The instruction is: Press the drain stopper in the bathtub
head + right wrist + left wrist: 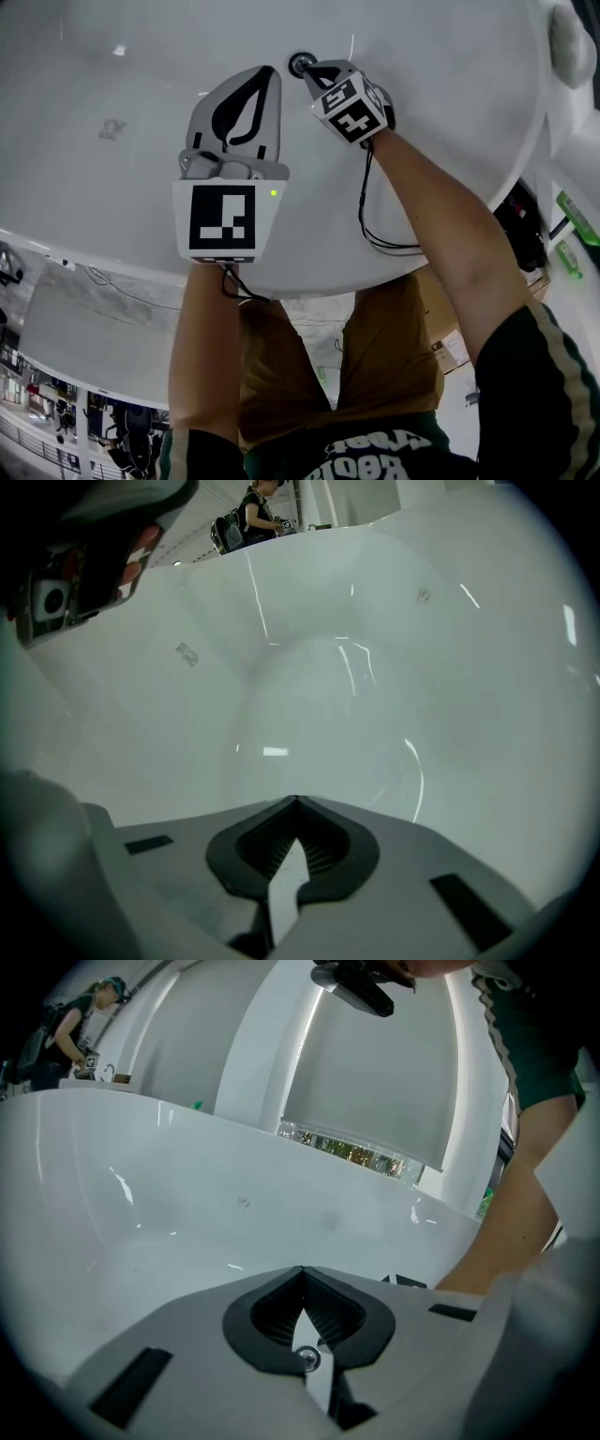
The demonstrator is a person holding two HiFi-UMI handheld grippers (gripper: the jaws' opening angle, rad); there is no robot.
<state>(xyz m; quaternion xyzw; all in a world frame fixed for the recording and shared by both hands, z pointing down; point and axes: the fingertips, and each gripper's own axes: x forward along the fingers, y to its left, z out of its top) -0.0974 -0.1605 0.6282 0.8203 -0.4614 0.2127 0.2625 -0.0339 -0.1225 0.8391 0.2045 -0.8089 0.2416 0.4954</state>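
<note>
Head view: the drain stopper point(301, 64) lies at 12 o'clock on the floor of the white bathtub point(450, 84). The right gripper point(313, 70), jaws pressed together and empty, has its tip just beside the stopper at 3 o'clock. The left gripper point(271, 73), jaws likewise together and empty, hovers near at 9 o'clock.

In the head view the right tool point(311, 70) covers the right side of the stopper point(298, 63). In the left gripper view the left tool point(302, 1274) hides nearly all of the right tool. The tub point(450, 56) runs off every picture's edge.
</note>
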